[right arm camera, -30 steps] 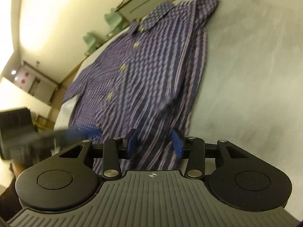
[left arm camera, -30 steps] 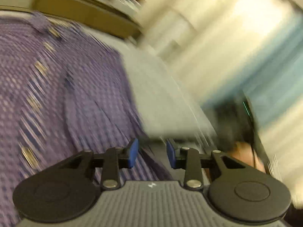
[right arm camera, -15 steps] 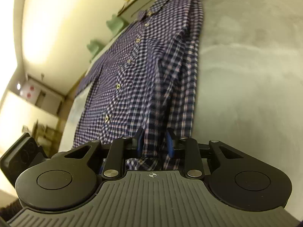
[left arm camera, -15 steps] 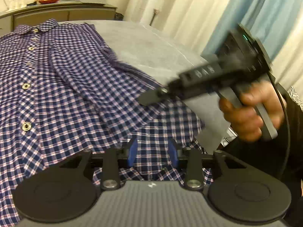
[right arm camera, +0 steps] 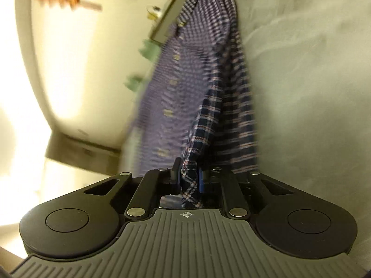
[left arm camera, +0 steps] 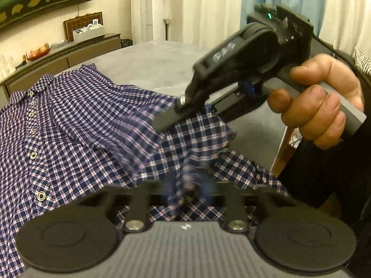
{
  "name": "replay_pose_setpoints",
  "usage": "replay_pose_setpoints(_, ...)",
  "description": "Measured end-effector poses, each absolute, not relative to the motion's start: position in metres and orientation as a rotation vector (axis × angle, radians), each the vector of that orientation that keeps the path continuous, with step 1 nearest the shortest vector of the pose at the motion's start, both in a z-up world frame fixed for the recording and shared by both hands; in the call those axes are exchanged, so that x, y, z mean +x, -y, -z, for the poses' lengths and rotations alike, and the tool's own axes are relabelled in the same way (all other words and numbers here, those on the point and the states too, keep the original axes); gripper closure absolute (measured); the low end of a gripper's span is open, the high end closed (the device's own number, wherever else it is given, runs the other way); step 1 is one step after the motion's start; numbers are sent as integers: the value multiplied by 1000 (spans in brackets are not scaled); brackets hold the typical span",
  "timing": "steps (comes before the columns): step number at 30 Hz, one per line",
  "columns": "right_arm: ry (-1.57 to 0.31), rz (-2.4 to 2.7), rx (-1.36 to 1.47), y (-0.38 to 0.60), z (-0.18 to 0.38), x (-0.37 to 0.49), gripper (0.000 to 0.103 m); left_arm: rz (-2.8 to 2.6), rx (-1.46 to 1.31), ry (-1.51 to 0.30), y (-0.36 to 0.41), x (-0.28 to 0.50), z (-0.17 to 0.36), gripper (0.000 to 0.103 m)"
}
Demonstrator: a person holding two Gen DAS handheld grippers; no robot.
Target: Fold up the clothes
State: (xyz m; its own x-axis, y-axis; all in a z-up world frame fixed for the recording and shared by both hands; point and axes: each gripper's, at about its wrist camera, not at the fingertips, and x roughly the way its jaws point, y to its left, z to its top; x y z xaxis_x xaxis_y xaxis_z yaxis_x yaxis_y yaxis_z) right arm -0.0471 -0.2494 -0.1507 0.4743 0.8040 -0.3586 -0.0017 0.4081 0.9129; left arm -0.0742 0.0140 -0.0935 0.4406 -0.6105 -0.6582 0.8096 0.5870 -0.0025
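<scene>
Blue-and-white checked button-up shirt (left arm camera: pixel 76 139) lies spread on grey counter (left arm camera: pixel 148 62). Right gripper (right arm camera: pixel 188 178) fingers closing, hem fabric pinched between them. Left gripper (left arm camera: pixel 189 191) fingers closing on bunched hem nearby, blurred. Person's hand (left arm camera: pixel 324 106) holds right gripper.

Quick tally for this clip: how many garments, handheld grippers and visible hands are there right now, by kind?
Checked shirts: 1
Handheld grippers: 2, the left gripper and the right gripper, both closing with shirt cloth between their jaws
Visible hands: 1, the right hand
Total: 4
</scene>
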Motion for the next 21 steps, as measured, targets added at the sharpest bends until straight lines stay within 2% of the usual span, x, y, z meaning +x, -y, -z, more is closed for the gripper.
replay_pose_setpoints(2, -927, -664, 1175, 251, 156, -47, 88, 888, 313, -628, -21, -70, 83, 93)
replay_pose_setpoints(4, -938, -653, 1188, 249, 159, -49, 88, 905, 303, -632, -27, -68, 78, 93)
replay_pose_setpoints(8, -1048, -513, 962, 236, 165, -51, 88, 942, 356, -722, -14, -63, 103, 92)
replay_pose_setpoints(10, -1045, -515, 907, 230, 161, -54, 88, 946, 377, -750, -8, -61, 114, 89)
replay_pose_setpoints(13, -1023, -529, 765, 222, 144, -65, 72, 969, 351, -747, -16, -61, 111, 84)
replay_pose_setpoints(15, -978, -519, 632, 217, 125, -79, 41, 983, 298, -726, -31, -61, 101, 79)
replay_pose_setpoints(17, -899, -482, 471, 214, 101, -97, 40, 988, 219, -712, -49, -60, 88, 73)
replay_pose_setpoints(19, -781, -383, 340, 213, 79, -105, 42, 988, 130, -706, -60, -53, 78, 73)
replay_pose_setpoints(21, -728, -411, 337, 204, 70, -97, 51, 976, 47, -708, -69, -41, 72, 72)
